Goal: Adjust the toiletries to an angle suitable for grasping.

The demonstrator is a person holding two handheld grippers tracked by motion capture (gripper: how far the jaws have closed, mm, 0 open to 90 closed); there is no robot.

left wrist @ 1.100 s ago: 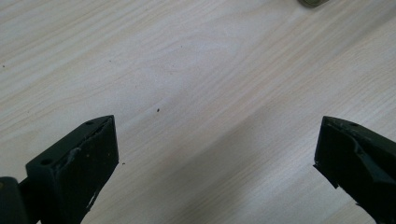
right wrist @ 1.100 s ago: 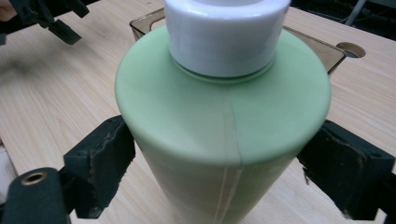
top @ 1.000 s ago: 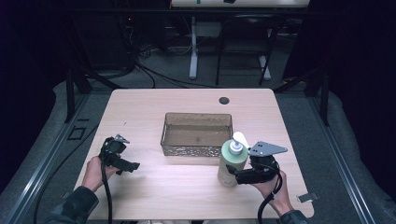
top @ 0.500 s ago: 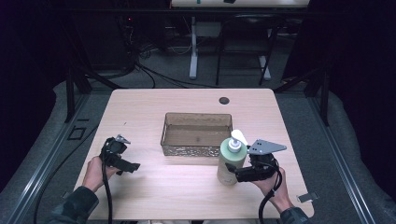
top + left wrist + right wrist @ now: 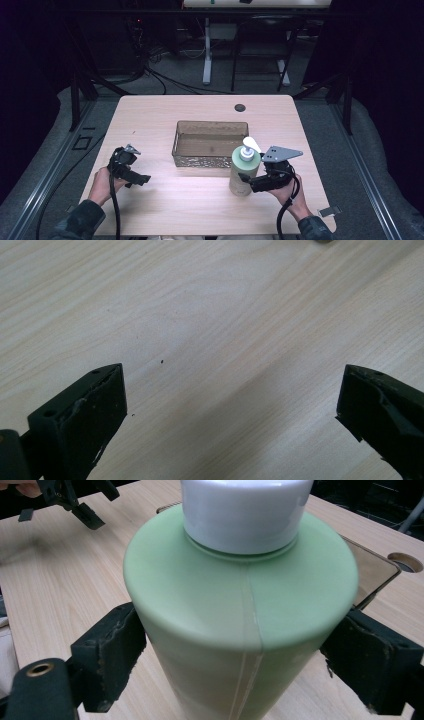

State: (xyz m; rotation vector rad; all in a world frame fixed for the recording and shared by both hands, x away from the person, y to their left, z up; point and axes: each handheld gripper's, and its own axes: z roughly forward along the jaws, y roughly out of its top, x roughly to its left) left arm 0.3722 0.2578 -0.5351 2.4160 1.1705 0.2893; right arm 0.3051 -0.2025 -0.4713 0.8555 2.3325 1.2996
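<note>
Right gripper view: green bottle [image 5: 240, 615] clamped between the right gripper's [image 5: 240, 655] fingers [image 5: 107, 655].

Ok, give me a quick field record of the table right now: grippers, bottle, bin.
right gripper: jaws closed on the green pump bottle, one each side of its body
bottle: upright, white pump on top, just in front of the bin
bin: clear brownish tray at table centre, looks empty
left gripper: jaws wide open, holding nothing, over bare table
</note>
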